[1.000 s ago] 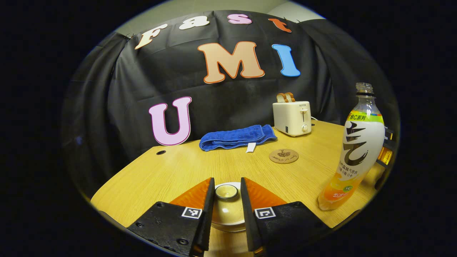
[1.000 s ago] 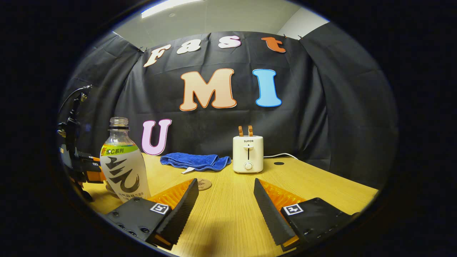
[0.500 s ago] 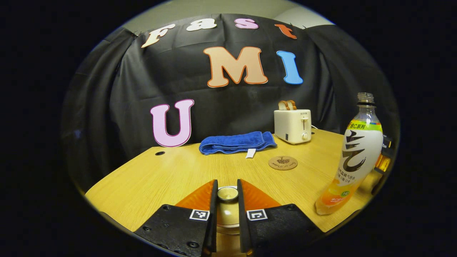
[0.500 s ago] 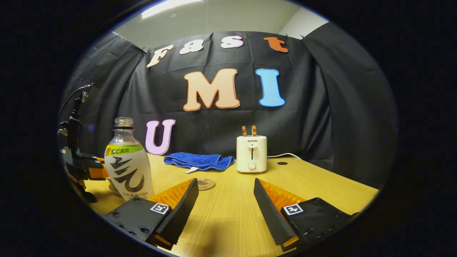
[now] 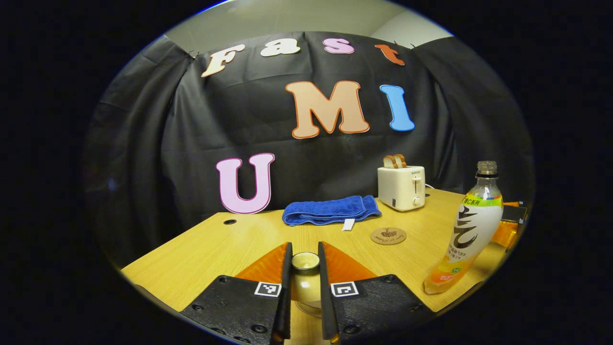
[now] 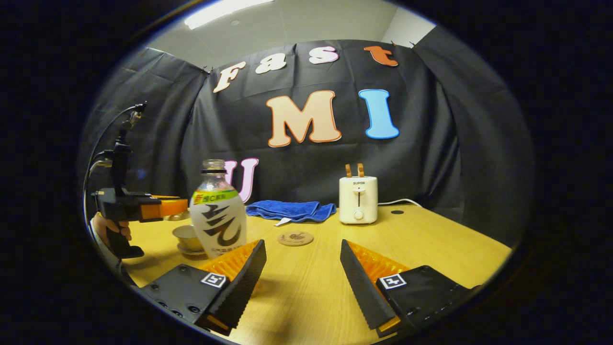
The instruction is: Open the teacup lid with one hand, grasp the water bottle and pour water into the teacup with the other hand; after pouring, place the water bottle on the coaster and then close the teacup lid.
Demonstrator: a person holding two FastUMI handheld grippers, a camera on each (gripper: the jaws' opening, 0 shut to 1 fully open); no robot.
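Where the left gripper closes its two fingers narrowly, they press on either side of the round knob of the teacup lid, a pale glazed piece held up off the table.

- Teacup: small pale bowl on a saucer, uncovered, standing just behind and to the left of the bottle in the right gripper view; the bottle hides its right edge, and its contents cannot be made out.
- Water bottle: clear plastic, uncapped, upright on the table, white printed sleeve, orange liquid low in the body.
- Coaster: flat brown disc with a dark engraved motif, bare, between the bottle and the towel.
- Right gripper: jaws wide apart, ridged inner faces, nothing between them, low over the wood-grain table.
- Towel: blue, nubbly, folded long, white tag at the front.
- Toaster: cream, boxy, two slices standing in the slots.
- A hand grips the left gripper's handle in the right gripper view; the lid there is too small to tell.
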